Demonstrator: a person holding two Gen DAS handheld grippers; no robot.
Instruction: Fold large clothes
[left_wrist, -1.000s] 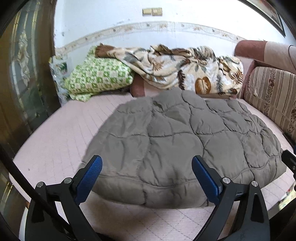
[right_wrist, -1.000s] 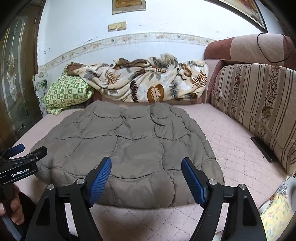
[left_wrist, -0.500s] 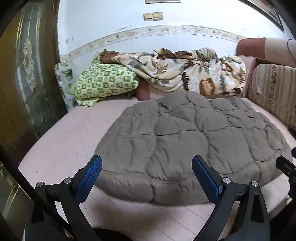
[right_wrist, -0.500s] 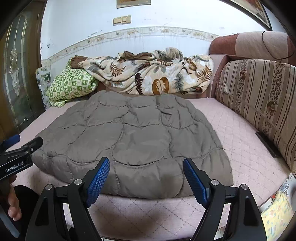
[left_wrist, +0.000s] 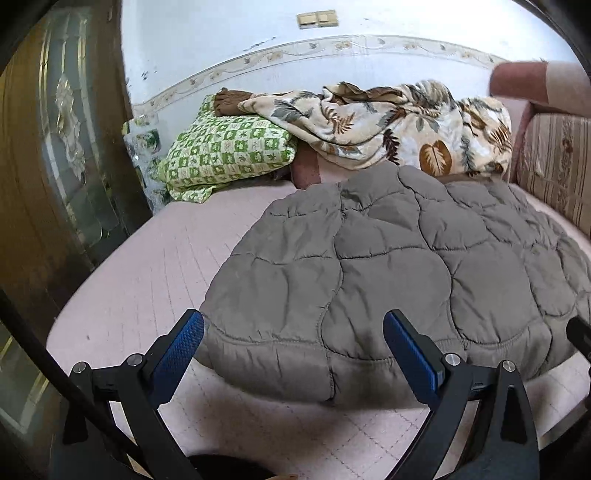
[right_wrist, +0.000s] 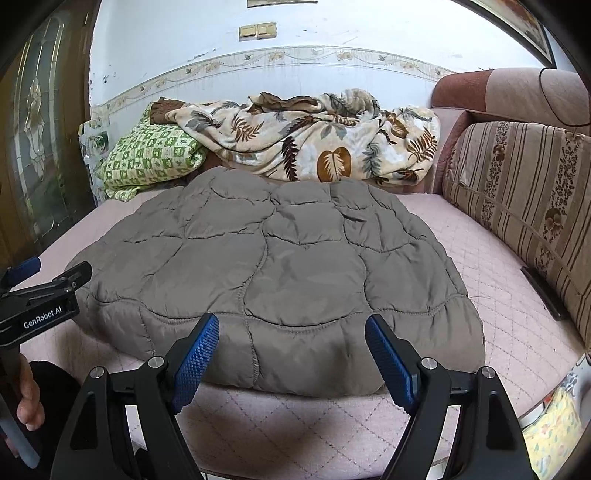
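Quilted grey-brown garment (right_wrist: 280, 266) lies spread flat on the pink quilted bed (right_wrist: 491, 280), folded edge toward us; we see one such piece only. Left tool (left_wrist: 293, 332) hangs just over its near-left edge, fingers spread wide, pinching nothing; the hem sits between and just beyond the blue pads (left_wrist: 410, 354). Right tool (right_wrist: 291, 332) is over the near-right part of the same hem, also spread wide and empty, blue pads (right_wrist: 195, 354) apart from the fabric as far as we can tell. In the right wrist view the left tool shows at the left border with white writing "GenRobot.AI" on its black body, a hand (right_wrist: 29, 398) gripping the handle below. Behind the garment: one leaf-print blanket (right_wrist: 314, 140), one green checked pillow (right_wrist: 147, 158). One striped sofa cushion (right_wrist: 524, 192) stands at the right. Two beige wall switches (right_wrist: 257, 31) are on the white wall.
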